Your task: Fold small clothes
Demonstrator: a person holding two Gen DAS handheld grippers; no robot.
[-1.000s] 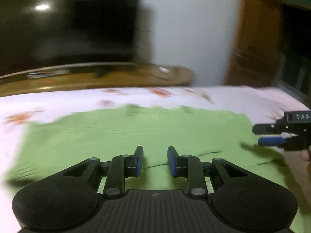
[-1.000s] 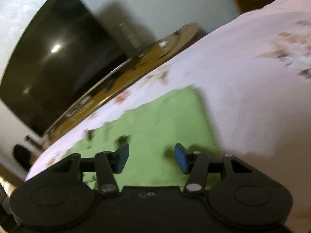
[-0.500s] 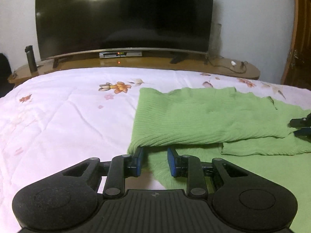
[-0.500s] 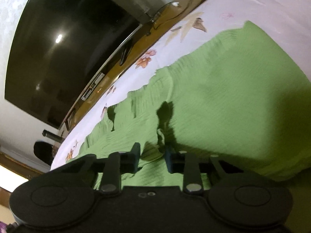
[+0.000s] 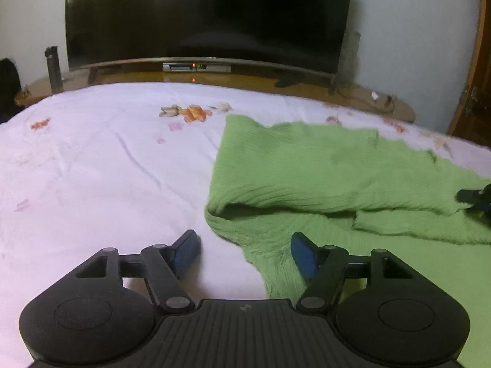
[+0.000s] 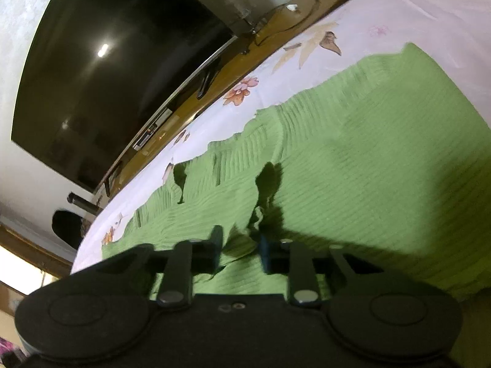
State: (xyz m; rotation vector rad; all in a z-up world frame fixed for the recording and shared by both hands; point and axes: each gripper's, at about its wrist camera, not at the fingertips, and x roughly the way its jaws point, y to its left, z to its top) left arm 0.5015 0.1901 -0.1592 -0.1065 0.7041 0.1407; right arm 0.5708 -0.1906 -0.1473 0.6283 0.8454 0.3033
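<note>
A green ribbed knit garment lies on the bed, its far part folded over the near part. My left gripper sits low at the garment's left corner. Its jaws are opening, and the fabric's edge lies between the blue pads without being pressed. My right gripper is closing its jaws on a bunched fold of the green garment. In the left wrist view the right gripper shows at the garment's right edge.
A white floral bedsheet stretches to the left of the garment. Beyond the bed stands a wooden TV bench with a large dark television and a dark bottle. A wooden door is at the right.
The garment's far part now lies folded over the near part. The left jaws have spread apart, releasing the fabric edge. The right jaws have narrowed onto a fold of fabric.
</note>
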